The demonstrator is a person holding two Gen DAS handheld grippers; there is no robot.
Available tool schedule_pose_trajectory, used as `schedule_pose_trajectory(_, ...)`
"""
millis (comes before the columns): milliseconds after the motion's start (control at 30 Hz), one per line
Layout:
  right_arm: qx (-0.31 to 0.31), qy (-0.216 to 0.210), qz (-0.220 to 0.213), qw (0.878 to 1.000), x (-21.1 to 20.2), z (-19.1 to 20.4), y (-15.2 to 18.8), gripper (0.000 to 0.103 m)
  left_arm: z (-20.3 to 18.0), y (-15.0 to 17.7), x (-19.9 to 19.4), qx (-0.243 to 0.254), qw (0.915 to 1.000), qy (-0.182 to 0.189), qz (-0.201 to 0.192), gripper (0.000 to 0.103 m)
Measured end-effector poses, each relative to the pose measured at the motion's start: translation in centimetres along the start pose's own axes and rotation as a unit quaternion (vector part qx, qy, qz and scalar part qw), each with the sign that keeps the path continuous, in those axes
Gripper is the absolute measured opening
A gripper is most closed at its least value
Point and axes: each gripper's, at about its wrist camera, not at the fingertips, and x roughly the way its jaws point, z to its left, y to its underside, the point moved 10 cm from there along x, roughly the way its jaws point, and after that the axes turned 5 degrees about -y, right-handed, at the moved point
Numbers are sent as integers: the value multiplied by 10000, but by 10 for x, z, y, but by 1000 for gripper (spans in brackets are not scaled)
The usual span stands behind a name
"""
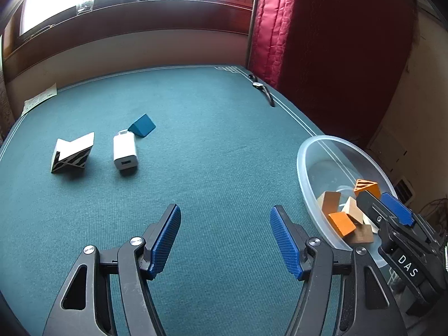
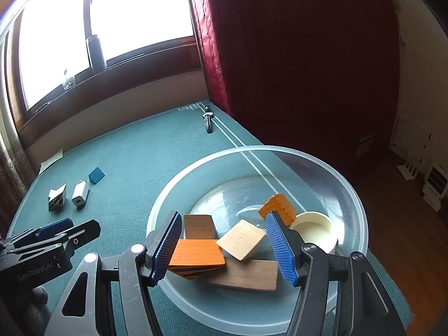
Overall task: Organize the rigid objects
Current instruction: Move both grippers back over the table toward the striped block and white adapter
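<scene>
Hovering over the bowl [image 2: 347,184], the right hand-held gripper [image 2: 224,247] tilts downward, jaws apart, gripping nothing.

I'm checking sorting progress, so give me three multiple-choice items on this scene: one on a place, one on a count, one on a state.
1. Where is the cream cup?
A. in the bowl
B. on the cloth
C. on the sill

2. How many things lie by the charger on the cloth, charger included?
A. one
B. three
C. five

3. The left gripper is:
A. holding a block
B. holding the charger
C. open and holding nothing

A: the cup sits inside the bowl's rim.
B: patterned block, charger, blue wedge.
C: only cloth shows between its pads.
</scene>
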Motion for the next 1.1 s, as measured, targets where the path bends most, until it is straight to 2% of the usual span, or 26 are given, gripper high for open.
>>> schedule_pose_trajectory(333, -517, -463, 8, 9976, 7, 59, 0, 67, 57, -1, 1, -417, 9984, -380, -9, 68)
schedule_pose_trajectory(600, -779, -891, 193, 9928, 19, 104, 8, 68, 115, -6, 1, -894, 9927, -813, -19, 68)
schedule_pose_trajectory(733, -863, -1054, 334, 9901, 26, 120, 16, 68, 140, -12, 3, -1154, 9886, -969, -28, 69)
schedule_pose_trajectory(800, -871, -1138, 426, 9888, 29, 126, 20, 68, 150, -16, 5, -1265, 9865, -1034, -61, 73)
schedule_pose_trajectory(933, -868, -1260, 556, 9867, 36, 135, 24, 69, 169, -23, 11, -1449, 9828, -1146, -70, 74)
schedule_pose_trajectory(1100, -877, -1422, 644, 9838, 44, 146, 25, 77, 182, -30, 27, -1623, 9790, -1236, 14, 74)
